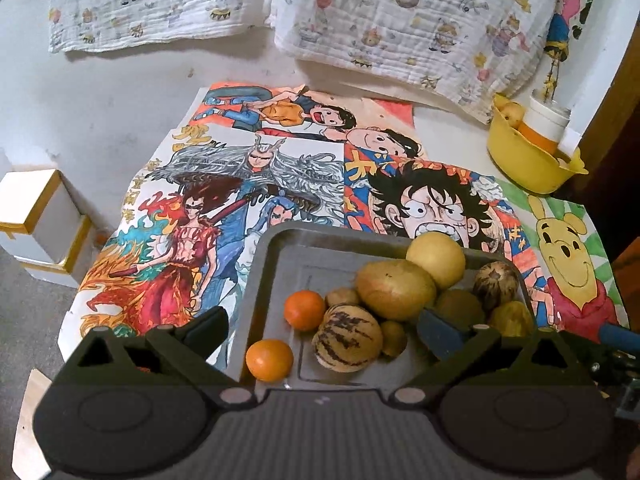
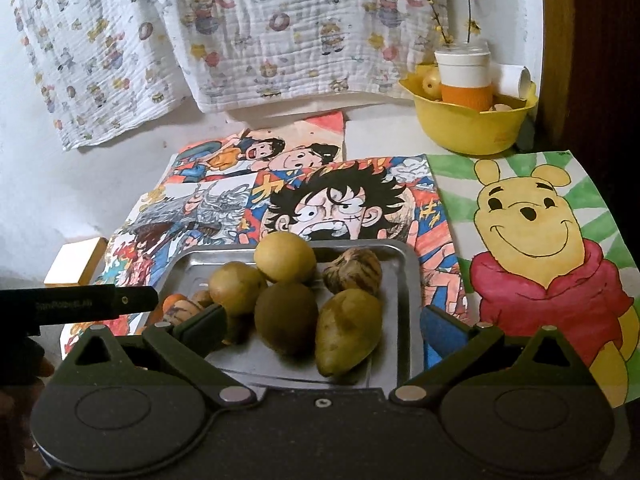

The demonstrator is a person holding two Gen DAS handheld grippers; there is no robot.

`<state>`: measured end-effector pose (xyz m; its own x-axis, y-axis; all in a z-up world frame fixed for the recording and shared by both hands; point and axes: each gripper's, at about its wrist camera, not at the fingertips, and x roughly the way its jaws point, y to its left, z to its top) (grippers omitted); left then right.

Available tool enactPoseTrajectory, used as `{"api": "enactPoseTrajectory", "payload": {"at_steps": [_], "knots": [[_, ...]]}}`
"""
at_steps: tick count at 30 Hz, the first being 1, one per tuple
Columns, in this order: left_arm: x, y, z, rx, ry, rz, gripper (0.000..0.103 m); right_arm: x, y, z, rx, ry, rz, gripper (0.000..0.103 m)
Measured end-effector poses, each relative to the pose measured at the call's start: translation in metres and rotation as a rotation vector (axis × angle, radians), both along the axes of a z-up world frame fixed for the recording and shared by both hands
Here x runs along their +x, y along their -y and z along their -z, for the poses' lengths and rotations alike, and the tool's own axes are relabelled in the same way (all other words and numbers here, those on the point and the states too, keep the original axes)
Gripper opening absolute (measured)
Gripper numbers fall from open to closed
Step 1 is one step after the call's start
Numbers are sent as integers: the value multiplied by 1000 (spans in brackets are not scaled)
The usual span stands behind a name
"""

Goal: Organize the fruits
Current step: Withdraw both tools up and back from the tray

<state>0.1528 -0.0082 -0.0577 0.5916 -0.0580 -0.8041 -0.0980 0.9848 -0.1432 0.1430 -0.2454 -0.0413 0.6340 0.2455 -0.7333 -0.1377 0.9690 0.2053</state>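
Both grippers, left (image 1: pixel 320 330) and right (image 2: pixel 320 330), hang wide open and empty over the tray (image 1: pixel 280 252), where the fruit (image 1: pixel 394 288) lies heaped. The oranges (image 1: pixel 269 359) sit loose; a clumsy nudge could roll them off toward the yellow bowl (image 2: pixel 472 128).

**A table against a pale wall**

I see a white tabletop (image 1: pixel 132 92) covered with bright hand-coloured cartoon posters (image 2: pixel 344 204), a yellow bear drawing (image 2: pixel 536 240) at the right. Two printed muslin cloths (image 1: pixel 400 12) hang on the far wall. White and gold boxes (image 1: pixel 40 220) sit left. A dark wooden edge (image 2: pixel 580 60) stands far right. Lighting is dim and soft.
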Motion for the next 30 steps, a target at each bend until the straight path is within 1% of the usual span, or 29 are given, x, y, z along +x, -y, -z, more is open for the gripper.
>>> {"api": "enactPoseTrajectory", "payload": {"at_steps": [6, 12, 20, 22, 30], "knots": [[-13, -6, 0, -24, 34, 37, 102, -15, -8, -4, -23, 14, 24, 102], [-28, -11, -2, -3, 60, 91, 102, -32, -16, -7, -45, 34, 74, 102], [-51, -22, -5, 17, 77, 133, 102, -61, -30, -13, -67, 56, 120, 102], [-57, -25, -7, 28, 85, 145, 102, -69, -35, -14, -73, 61, 127, 102], [-81, -41, -12, 25, 104, 183, 102, -99, -57, -21, -96, 101, 120, 102]]}}
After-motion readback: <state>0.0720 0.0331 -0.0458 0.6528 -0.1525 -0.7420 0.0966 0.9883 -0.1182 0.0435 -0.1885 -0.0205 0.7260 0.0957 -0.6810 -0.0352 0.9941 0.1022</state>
